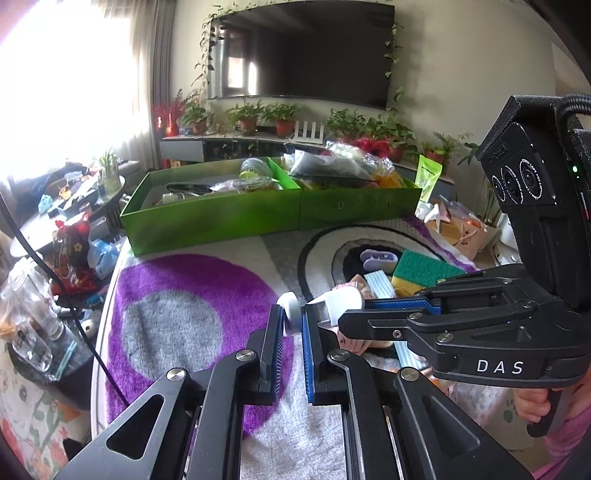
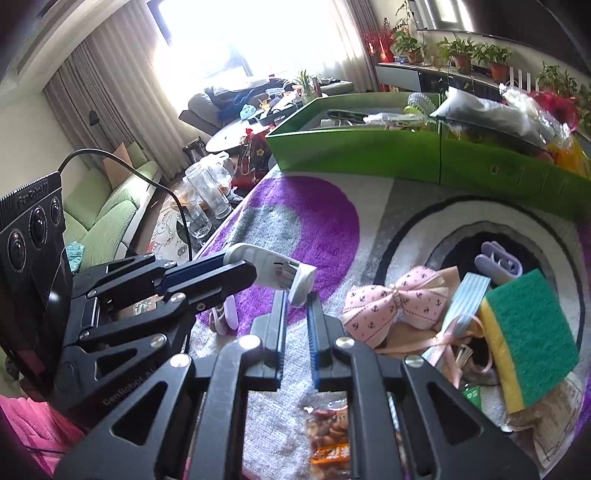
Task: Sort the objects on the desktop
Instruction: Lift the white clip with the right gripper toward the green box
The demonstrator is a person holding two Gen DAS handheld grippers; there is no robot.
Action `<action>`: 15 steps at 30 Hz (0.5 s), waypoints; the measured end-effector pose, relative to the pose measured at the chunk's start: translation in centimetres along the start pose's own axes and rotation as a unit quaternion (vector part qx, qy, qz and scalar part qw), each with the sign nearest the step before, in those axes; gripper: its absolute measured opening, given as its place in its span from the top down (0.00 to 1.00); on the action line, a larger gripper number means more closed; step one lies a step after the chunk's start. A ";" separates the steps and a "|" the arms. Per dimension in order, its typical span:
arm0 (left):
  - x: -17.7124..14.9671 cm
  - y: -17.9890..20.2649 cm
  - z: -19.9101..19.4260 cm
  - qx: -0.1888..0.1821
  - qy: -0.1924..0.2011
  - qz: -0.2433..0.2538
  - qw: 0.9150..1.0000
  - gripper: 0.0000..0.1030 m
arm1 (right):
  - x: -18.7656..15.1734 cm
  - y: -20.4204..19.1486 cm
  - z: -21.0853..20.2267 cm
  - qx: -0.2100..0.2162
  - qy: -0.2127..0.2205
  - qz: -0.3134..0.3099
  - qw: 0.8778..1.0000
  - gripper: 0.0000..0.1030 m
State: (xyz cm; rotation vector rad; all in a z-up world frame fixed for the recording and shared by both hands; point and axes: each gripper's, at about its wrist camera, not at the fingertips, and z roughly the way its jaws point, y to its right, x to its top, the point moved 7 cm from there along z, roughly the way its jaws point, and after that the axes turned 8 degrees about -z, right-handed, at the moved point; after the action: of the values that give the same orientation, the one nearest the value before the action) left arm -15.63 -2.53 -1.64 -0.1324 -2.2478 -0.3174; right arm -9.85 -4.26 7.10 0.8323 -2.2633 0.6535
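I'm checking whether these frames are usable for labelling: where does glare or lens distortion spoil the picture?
Left wrist view: the window is blown out white at upper left, and the green box bows with fisheye curve. Right wrist view: the window glares at top centre, washing out the curtains; the edges go dark.

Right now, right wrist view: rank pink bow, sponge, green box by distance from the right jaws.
1. Pink bow, just right of the right gripper.
2. Sponge, farther right on the rug.
3. Green box, at the back.
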 end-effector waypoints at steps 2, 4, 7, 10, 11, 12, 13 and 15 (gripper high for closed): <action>0.3 -0.1 0.0 0.001 0.001 0.000 1.000 0.92 | 0.3 0.1 0.0 -0.001 0.001 -0.003 1.000 0.89; 0.5 0.0 0.1 0.002 0.003 0.002 1.000 0.92 | 0.6 0.2 0.0 -0.001 0.002 -0.005 1.000 0.89; 0.9 -0.1 0.3 0.001 0.004 0.003 1.000 0.92 | 0.9 0.4 0.1 -0.001 0.003 -0.006 1.000 0.89; 1.4 -0.1 0.4 0.000 0.006 0.005 1.000 0.92 | 1.3 0.5 0.1 -0.003 0.004 -0.007 1.000 0.89; 1.6 -0.1 0.4 0.000 0.008 0.005 1.000 0.92 | 1.5 0.6 -0.1 -0.003 0.005 -0.008 1.000 0.89; 1.7 -0.1 0.4 0.000 0.010 0.006 1.000 0.92 | 1.6 0.7 -0.1 -0.004 0.006 -0.009 1.000 0.89; 1.9 -0.2 0.4 -0.001 0.011 0.007 1.000 0.92 | 1.9 0.7 -0.1 -0.004 0.007 -0.010 1.000 0.89; 2.3 -0.2 0.4 -0.002 0.012 0.008 1.000 0.92 | 2.3 0.9 -0.1 -0.006 0.009 -0.012 1.000 0.89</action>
State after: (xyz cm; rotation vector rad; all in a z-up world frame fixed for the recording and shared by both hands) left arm -17.48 -2.64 -0.17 -0.1479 -2.2209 -0.3123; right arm -11.79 -4.47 8.60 0.8443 -2.2361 0.6329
